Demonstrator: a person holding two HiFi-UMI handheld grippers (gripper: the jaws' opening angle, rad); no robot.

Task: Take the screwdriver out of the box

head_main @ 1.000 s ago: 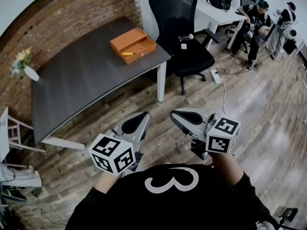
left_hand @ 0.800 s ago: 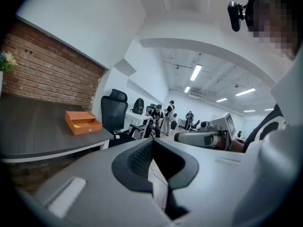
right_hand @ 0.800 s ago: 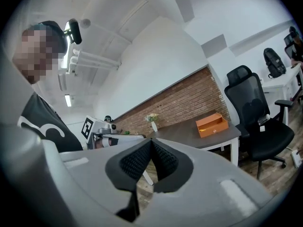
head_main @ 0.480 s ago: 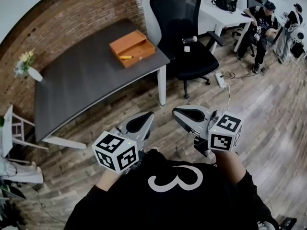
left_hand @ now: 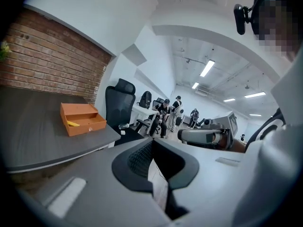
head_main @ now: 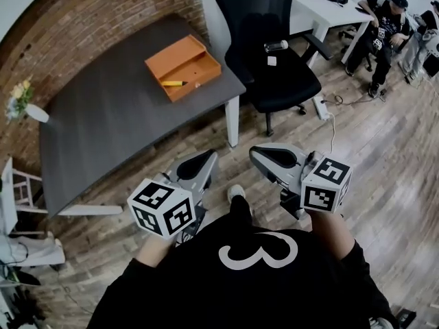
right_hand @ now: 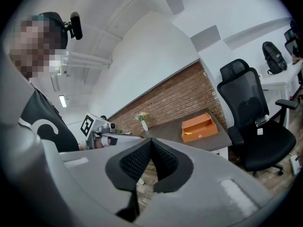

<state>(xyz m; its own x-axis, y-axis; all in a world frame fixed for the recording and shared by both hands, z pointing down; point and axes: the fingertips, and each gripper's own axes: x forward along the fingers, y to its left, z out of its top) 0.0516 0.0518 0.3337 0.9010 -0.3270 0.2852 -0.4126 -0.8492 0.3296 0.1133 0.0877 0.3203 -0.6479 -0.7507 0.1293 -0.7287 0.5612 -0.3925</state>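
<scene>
An open orange box stands at the far right end of the dark grey table. In it lies a yellow-handled screwdriver. Both grippers are held out over the wooden floor, short of the table and well apart from the box. My left gripper is shut with nothing in it, and so is my right gripper. The left gripper view has the box and the screwdriver far ahead at the left. In the right gripper view the box sits beyond the shut pads.
A black office chair stands just right of the table's corner. A vase of flowers is at the table's left end. A power strip and cable lie on the floor. People sit by a white desk at the back right.
Both grippers and the person have moved forward toward the table. The box now appears larger and closer. Both pairs of jaws stay shut.
</scene>
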